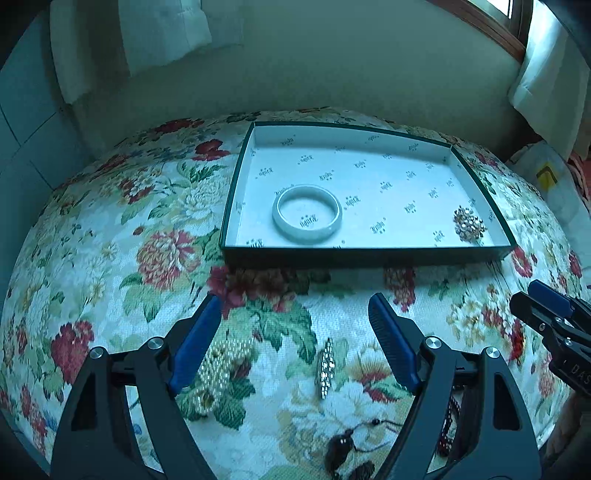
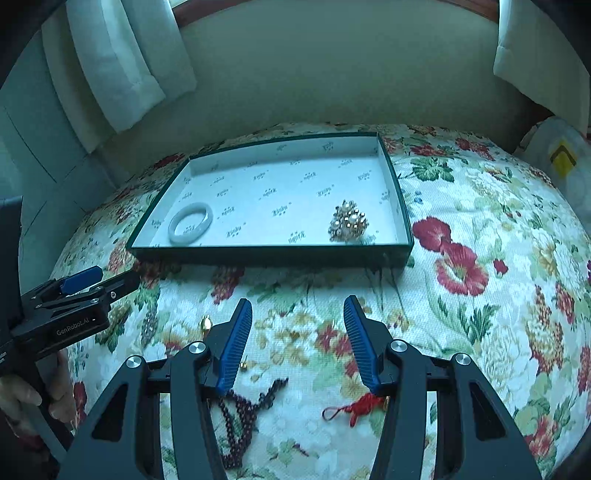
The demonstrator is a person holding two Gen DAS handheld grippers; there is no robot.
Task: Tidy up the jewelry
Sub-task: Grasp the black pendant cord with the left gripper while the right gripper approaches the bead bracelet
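Both claws hang with fingers spread and nothing between them. Ahead of the left gripper [image 1: 295, 314] sits the green-rimmed box [image 1: 369, 254], a pale jade bangle [image 1: 307, 214] inside straight ahead and a pearl brooch [image 1: 469, 224] inside toward its right. Just below its fingers a rhinestone clip [image 1: 326, 367] lies on the floral cloth [image 1: 110, 236]. Under the right gripper [image 2: 297, 314] lie dark red beads [image 2: 251, 410] and a red knotted cord [image 2: 356, 408].

home, floral tablecloth [image 2: 480, 221], curtains [image 2: 122, 62], window [image 1: 495, 22]
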